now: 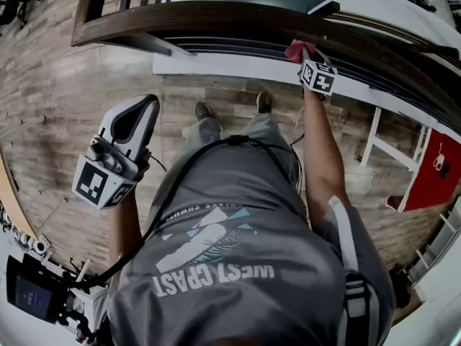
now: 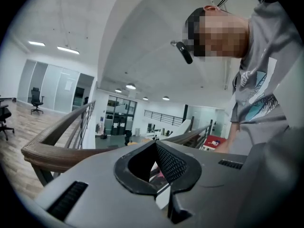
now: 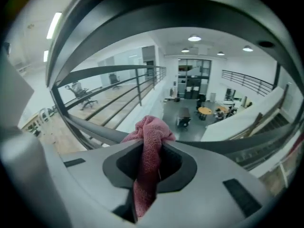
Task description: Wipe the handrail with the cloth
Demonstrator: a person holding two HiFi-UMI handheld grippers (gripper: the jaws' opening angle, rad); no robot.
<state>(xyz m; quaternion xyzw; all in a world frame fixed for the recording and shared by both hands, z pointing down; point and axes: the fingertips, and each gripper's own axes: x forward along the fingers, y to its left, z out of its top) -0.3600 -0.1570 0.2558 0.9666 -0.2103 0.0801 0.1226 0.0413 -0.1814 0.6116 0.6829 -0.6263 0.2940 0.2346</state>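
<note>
Wooden floor (image 1: 57,121) spreads beneath the dark handrail (image 1: 216,16) just ahead of the right gripper (image 1: 304,55), which clenches a red cloth (image 1: 294,48). Well behind it, the left gripper (image 1: 150,104) hangs with its jaws together, empty.

Grey-brown wood-plank floor (image 1: 57,107). Bears a pair of dark shoes (image 1: 204,110), side by side, just short of a long white plinth (image 1: 230,67) along its edge. Further right, bears an upright white tubular frame (image 1: 382,146), with a flat red panel (image 1: 436,171) just beside it. Far off, a black office chair (image 2: 35,100).
</note>
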